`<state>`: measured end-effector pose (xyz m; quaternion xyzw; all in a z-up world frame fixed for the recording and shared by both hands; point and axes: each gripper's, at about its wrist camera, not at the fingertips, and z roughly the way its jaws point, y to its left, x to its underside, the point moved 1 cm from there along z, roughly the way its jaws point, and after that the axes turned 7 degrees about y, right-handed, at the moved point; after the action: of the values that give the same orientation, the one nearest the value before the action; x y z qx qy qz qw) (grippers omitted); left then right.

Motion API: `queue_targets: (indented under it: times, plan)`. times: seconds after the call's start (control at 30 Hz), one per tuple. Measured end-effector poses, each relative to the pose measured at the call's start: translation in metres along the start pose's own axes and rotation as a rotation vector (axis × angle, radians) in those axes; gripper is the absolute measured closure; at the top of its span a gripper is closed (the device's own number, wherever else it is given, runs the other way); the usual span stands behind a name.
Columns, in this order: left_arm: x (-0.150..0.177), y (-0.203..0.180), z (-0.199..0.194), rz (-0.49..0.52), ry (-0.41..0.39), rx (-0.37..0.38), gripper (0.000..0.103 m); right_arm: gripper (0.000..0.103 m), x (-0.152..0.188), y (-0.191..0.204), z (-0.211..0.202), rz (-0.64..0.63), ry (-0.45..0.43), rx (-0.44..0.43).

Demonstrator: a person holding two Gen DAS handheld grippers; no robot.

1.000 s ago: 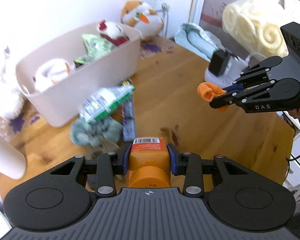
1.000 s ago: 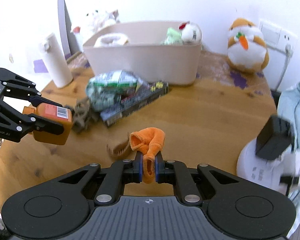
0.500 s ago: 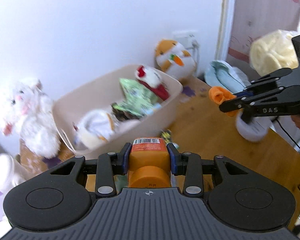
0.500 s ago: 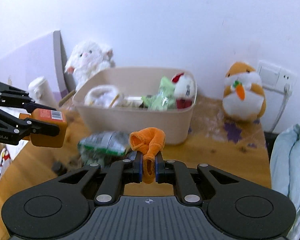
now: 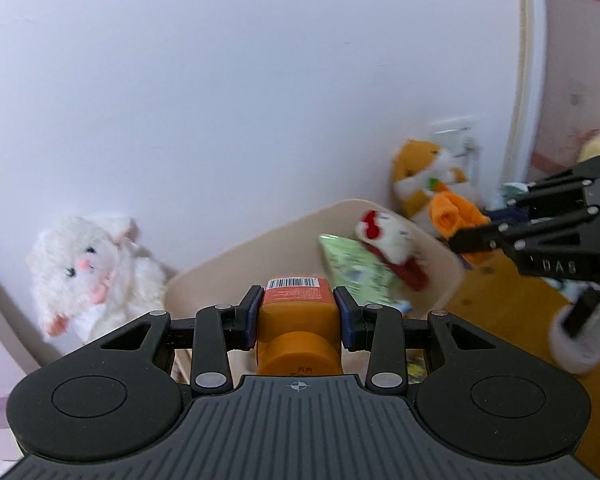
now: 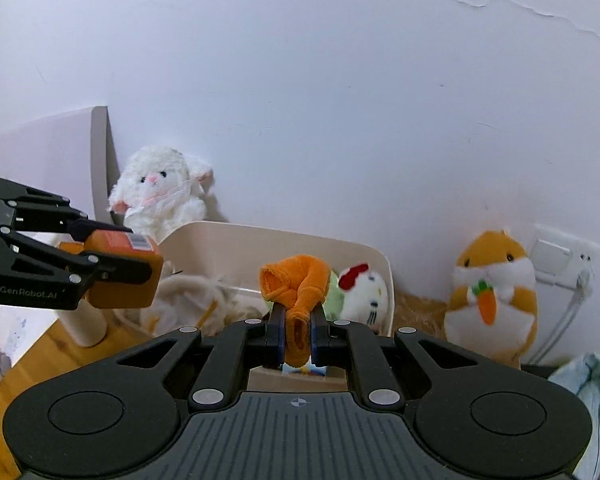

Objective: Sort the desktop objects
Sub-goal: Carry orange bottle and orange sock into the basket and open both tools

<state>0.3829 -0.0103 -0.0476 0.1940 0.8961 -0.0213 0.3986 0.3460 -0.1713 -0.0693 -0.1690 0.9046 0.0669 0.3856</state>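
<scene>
My left gripper (image 5: 298,312) is shut on an orange bottle (image 5: 298,320) with a barcode label, held up in front of the beige bin (image 5: 236,260). The bottle also shows in the right wrist view (image 6: 124,276) at the bin's left end. My right gripper (image 6: 298,320) is shut on an orange cloth (image 6: 296,292), raised before the bin (image 6: 284,236). In the left wrist view the cloth (image 5: 452,216) hangs beside the bin's right corner. The bin holds a white-and-red plush (image 6: 362,292), a green packet (image 5: 356,272) and a white item (image 6: 192,296).
A white lamb plush (image 6: 160,192) sits behind the bin at the left. An orange hamster plush (image 6: 492,296) stands at the right by a wall socket (image 6: 556,256). A white cylinder (image 6: 86,324) stands on the wooden table (image 5: 512,320). Light blue cloth (image 6: 592,384) lies far right.
Both grippers have risen and moved toward the bin with their objects held. The table items in front of the bin have dropped out of view.
</scene>
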Motion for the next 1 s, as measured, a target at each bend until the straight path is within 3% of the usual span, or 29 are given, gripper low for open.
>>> queue_targets:
  times: [0.17,0.63,0.67,0.7,0.8,0.9,1.0]
  plan:
    - [-0.002,-0.001,0.023,-0.043,0.022,-0.048,0.065,0.093,-0.007,0.005,0.036,-0.023,0.049,0.003]
    - [0.006,0.003,0.102,-0.125,0.188,-0.158,0.064,0.091,-0.005,0.009,0.111,0.008,0.154,0.028]
    - [0.007,0.004,0.103,-0.131,0.187,-0.161,0.064,0.088,-0.004,0.009,0.114,0.016,0.163,0.018]
    - [0.007,0.005,0.102,-0.136,0.174,-0.161,0.053,0.072,-0.004,0.008,0.117,0.022,0.17,0.011]
    - [0.008,0.006,0.099,-0.134,0.151,-0.178,0.029,0.053,-0.003,0.009,0.117,0.02,0.155,0.004]
    - [0.009,0.011,0.095,-0.143,0.152,-0.174,0.024,0.036,-0.001,0.008,0.113,0.013,0.135,0.024]
    - [0.009,0.012,0.09,-0.139,0.149,-0.185,0.023,0.025,-0.002,0.004,0.105,0.02,0.122,0.028]
